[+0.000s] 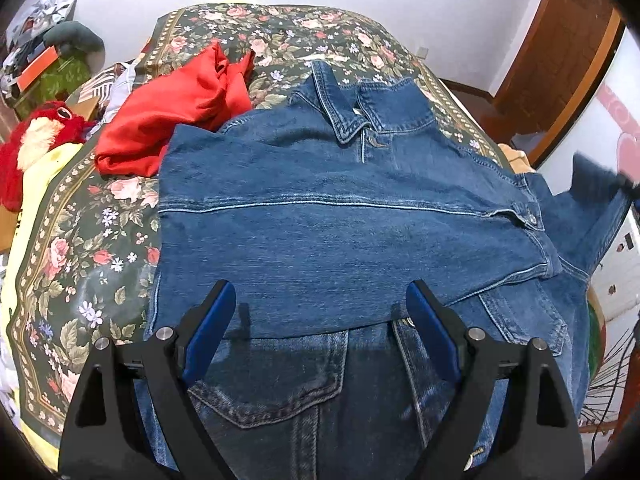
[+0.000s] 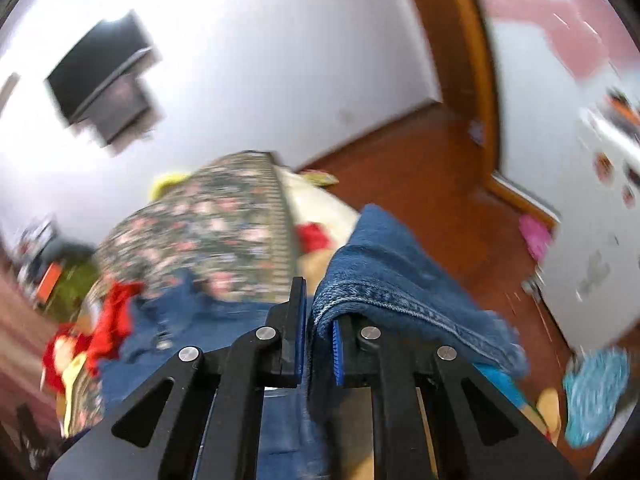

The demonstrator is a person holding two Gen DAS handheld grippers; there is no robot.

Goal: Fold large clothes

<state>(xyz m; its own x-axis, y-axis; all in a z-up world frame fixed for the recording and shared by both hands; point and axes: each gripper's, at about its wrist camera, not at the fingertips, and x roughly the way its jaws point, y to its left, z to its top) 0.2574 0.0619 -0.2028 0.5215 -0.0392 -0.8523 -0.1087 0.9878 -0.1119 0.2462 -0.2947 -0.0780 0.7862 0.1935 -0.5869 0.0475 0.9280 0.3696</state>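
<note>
A blue denim jacket [image 1: 320,208] lies spread on the floral bed cover [image 1: 80,264], collar at the far side and one side folded across the body. My left gripper [image 1: 320,292] hovers open over the jacket's near part, with nothing between its blue pads. At the right edge a denim sleeve [image 1: 588,200] rises off the bed. In the blurred right wrist view my right gripper [image 2: 316,308] is shut on a fold of the denim jacket [image 2: 392,276], which drapes over its right finger, held above the bed's edge.
A crumpled red garment [image 1: 180,108] lies on the bed cover just left of the jacket's shoulder. A red plush toy [image 1: 28,140] and clutter sit at the left. A wooden door frame [image 1: 560,60] and brown floor [image 2: 420,168] lie to the right.
</note>
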